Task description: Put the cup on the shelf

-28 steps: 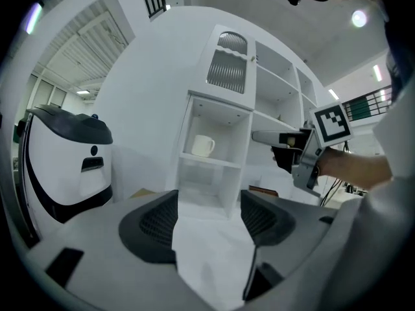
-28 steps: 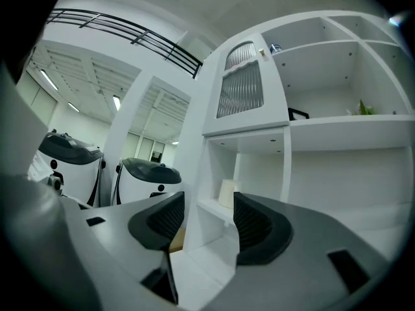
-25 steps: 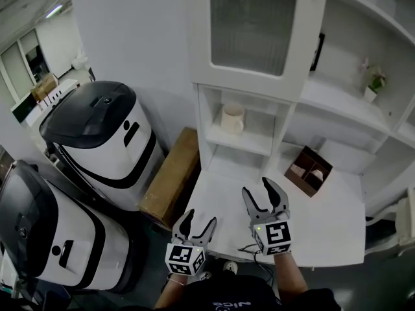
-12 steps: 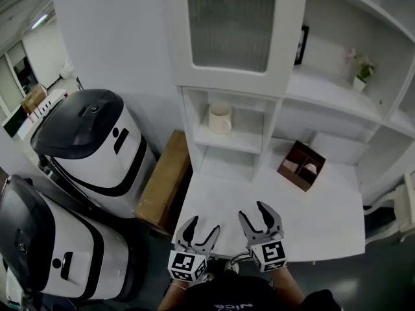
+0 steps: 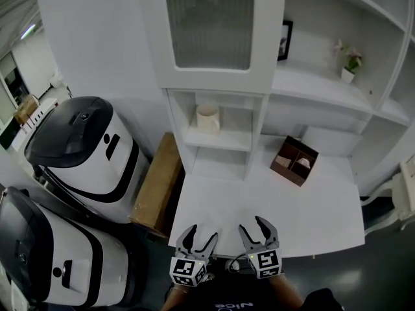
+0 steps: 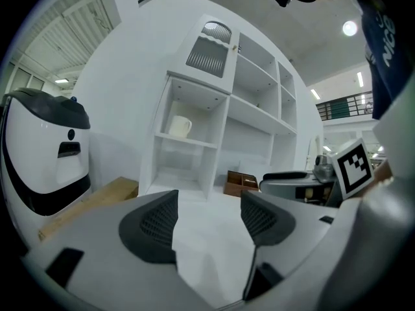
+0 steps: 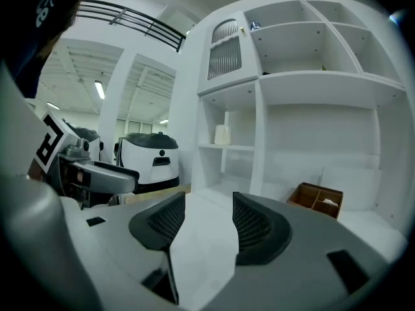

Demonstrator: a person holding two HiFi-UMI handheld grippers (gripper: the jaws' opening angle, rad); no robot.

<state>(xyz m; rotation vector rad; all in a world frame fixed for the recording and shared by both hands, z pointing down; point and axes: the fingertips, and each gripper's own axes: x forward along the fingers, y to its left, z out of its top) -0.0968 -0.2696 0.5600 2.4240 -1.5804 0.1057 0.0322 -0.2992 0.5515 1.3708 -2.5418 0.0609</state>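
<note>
cup on the shelf, both claws empty at the desk edge

a tall white shelf unit [image 5: 262, 112] fills the upper half of the head view, with a ribbed glass door [image 5: 207, 21] at its top left. two large white-and-black machines stand on the floor to the left, one [image 5: 84, 148] near the unit and one [image 5: 39, 251] closer to the person. a white desk [image 5: 311, 206] runs out from the foot of the unit. a flat brown slab [image 5: 155, 183] lies on the floor between the nearer machine and the desk.

a brown divided box [image 5: 294, 161] sits on the desk towards the back, right of the narrow left column of shelves.

the left gripper [image 5: 201, 235] and right gripper [image 5: 254, 230] hover side by side over the desk's near edge, well apart from the shelves. in the left gripper view the left gripper [image 6: 207, 219] has its jaws moderately wide apart, with only bare desk showing in the gap. in the right gripper view the right gripper [image 7: 209, 222] is likewise parted, a little narrower, and holds nothing.

the cup [image 5: 207, 118], pale and upright, stands on the upper shelf of the narrow left column, under the glass door. it shows there too in the left gripper view [image 6: 180, 127] and in the right gripper view [image 7: 222, 134].

a dark picture frame [image 5: 283, 41] leans at the back of a higher shelf, and a small potted plant [image 5: 350, 60] stands further right on that shelf.
</note>
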